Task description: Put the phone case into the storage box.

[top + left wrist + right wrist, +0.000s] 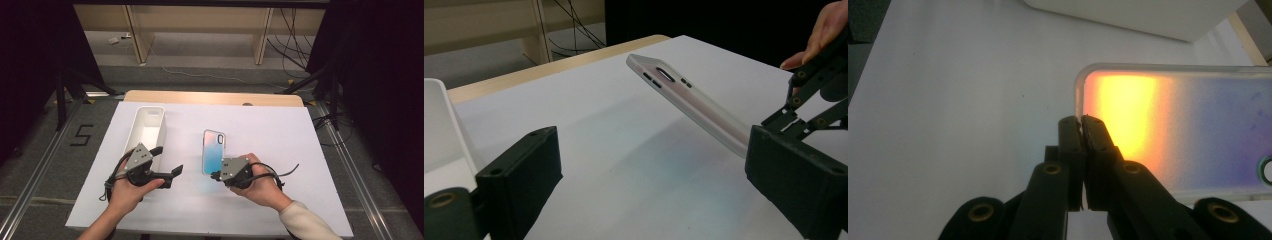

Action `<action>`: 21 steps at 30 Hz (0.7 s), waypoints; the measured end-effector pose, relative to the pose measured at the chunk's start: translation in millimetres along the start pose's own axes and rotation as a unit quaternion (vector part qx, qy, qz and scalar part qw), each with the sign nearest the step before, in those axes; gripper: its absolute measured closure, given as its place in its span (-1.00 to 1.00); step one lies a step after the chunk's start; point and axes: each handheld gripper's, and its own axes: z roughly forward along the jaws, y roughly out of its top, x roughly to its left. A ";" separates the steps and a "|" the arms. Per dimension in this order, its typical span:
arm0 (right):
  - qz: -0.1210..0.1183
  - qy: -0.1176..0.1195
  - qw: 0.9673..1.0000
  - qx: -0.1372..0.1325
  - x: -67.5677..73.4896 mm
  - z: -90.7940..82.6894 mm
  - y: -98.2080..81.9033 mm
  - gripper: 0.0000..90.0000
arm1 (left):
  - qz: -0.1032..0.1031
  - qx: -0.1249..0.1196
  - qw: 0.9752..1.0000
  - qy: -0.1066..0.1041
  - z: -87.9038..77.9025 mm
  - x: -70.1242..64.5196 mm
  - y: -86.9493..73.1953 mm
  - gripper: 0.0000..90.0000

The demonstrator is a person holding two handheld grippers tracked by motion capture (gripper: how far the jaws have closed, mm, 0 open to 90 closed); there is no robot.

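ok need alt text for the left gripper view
A phone case hangs tilted above the white table, its low end clamped by the right gripper. The left gripper frames it with open, empty jaws; a white bin sits at left.

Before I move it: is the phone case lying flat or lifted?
Lifted: the phone case slants above the table, its lower edge pinched in the right gripper.

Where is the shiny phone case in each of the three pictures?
High view: the phone case lies mid-table, its near end at the right gripper.
Left gripper view: the case slants up from right of centre, lifted off the table.
Right gripper view: it fills the right half, its edge pinched in the shut jaws.
Shared landmark: the white bin, at left edge and top.
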 end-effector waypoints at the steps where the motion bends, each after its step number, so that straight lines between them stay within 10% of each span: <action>1: 0.000 0.004 1.000 0.000 0.0 -0.1 0.1 0.97 | 0.004 0.001 1.000 -0.002 2.2 0.1 2.3 -0.83; 21: 0.002 0.005 1.000 -0.011 1.8 -0.6 2.5 0.97 | -0.012 0.039 0.999 -0.002 44.6 2.0 31.8 -0.74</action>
